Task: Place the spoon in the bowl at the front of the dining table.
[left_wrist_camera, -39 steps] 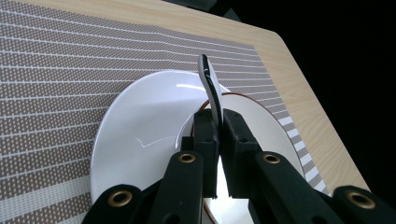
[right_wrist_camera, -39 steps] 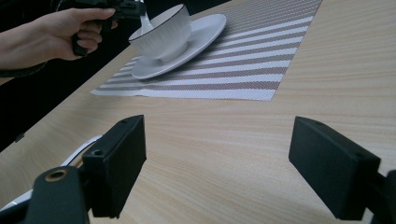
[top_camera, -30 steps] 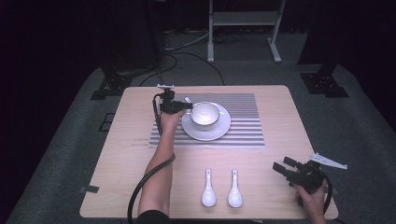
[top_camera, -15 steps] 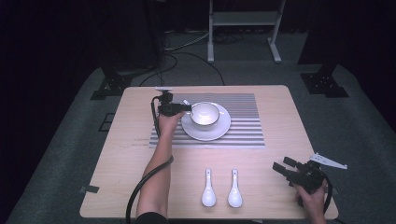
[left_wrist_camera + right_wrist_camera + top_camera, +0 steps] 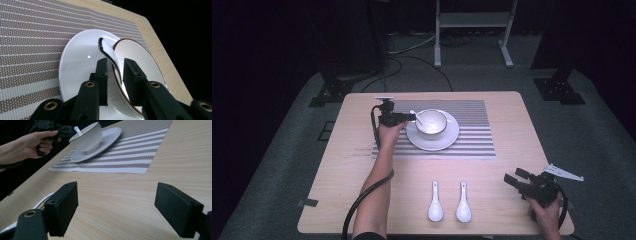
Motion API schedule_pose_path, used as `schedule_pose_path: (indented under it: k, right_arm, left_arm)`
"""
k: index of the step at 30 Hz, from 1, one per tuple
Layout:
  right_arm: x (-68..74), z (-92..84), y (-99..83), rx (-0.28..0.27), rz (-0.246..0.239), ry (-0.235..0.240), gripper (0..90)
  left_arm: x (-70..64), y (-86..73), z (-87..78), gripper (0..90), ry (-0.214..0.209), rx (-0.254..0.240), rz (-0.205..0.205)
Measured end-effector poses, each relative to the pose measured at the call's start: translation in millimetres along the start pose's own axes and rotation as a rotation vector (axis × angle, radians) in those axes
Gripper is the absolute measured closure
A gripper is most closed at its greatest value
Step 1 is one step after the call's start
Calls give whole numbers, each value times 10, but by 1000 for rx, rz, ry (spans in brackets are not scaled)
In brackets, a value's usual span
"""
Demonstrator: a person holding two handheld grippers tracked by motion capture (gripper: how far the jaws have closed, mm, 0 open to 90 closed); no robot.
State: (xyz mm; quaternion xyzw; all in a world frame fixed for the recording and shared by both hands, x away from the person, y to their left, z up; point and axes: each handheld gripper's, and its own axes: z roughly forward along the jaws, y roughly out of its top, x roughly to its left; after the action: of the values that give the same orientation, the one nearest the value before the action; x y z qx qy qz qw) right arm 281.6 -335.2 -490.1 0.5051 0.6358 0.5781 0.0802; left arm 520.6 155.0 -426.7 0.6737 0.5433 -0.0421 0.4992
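Observation:
A white bowl (image 5: 431, 121) with a dark rim stands on a white saucer (image 5: 432, 142) on the striped placemat (image 5: 477, 135). A white spoon (image 5: 108, 51) leans on the bowl's left rim, its handle sticking out between the jaws of my left gripper (image 5: 115, 62). Those jaws have just been opening and stand slightly apart around the handle, not pressing it. In the high view the left gripper (image 5: 411, 118) sits just left of the bowl. My right gripper (image 5: 513, 177) hovers open over the table's front right, nothing between its fingers.
Two more white spoons (image 5: 435, 202) (image 5: 463, 202) lie side by side near the front edge of the wooden table (image 5: 512, 110). A black cable trails from the left hand. Dark floor and stand legs surround the table.
The left gripper has eased a little to the left, away from the bowl, with the spoon left leaning on the rim. The right gripper has stayed put.

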Motion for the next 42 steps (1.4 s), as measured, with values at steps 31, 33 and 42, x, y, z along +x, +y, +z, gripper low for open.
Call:
schedule_pose_path:
  k: [31,33,42]
  right_arm:
    - [1,4,2,1,-6,1,179]
    - [1,5,2,2,-6,2,179]
    - [-2,6,3,3,0,3,179]
  left_arm:
    - [21,-187,-306,573,-10,15,35]
    - [3,-215,-319,564,-15,17,39]
    - [19,-276,-348,509,-15,29,53]
